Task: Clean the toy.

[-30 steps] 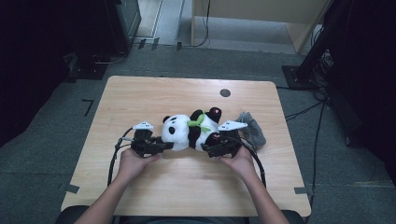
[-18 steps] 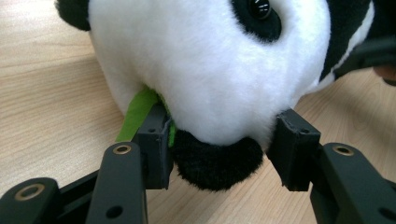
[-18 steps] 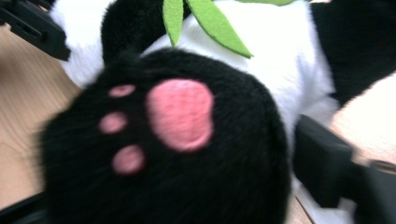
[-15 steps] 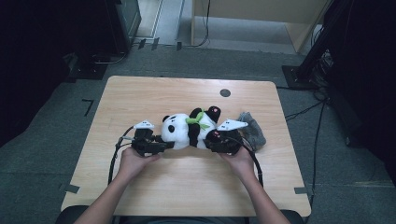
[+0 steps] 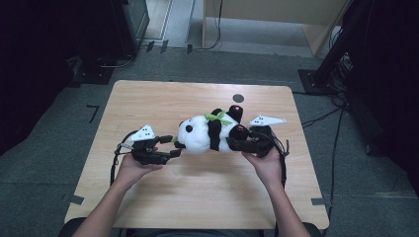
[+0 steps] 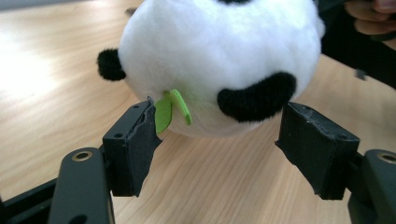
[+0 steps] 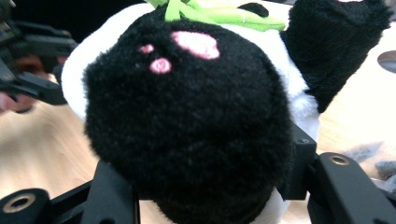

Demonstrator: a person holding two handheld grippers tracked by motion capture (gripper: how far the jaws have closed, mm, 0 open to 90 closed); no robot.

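A black-and-white panda plush (image 5: 207, 134) with a green leaf at its neck lies on its side on the wooden table (image 5: 197, 197). My right gripper (image 5: 236, 143) is shut on its black hind foot (image 7: 187, 126), which has pink paw marks. The jaws have just been closing on that foot, and it bulges between them. At the head end, my left gripper (image 5: 174, 146) is open, its jaws having just been opening. The white head (image 6: 219, 56) sits just past the tips. A green leaf (image 6: 170, 109) touches one jaw.
A grey cloth (image 7: 369, 154) lies on the table just behind the plush's feet. A small dark round mark (image 5: 238, 98) sits near the table's far edge. Dark equipment and cables stand on the floor around the table.
The right gripper has closed on the panda's foot and risen a little with it, covering the grey cloth from above. The left gripper's jaws have spread apart at the head.
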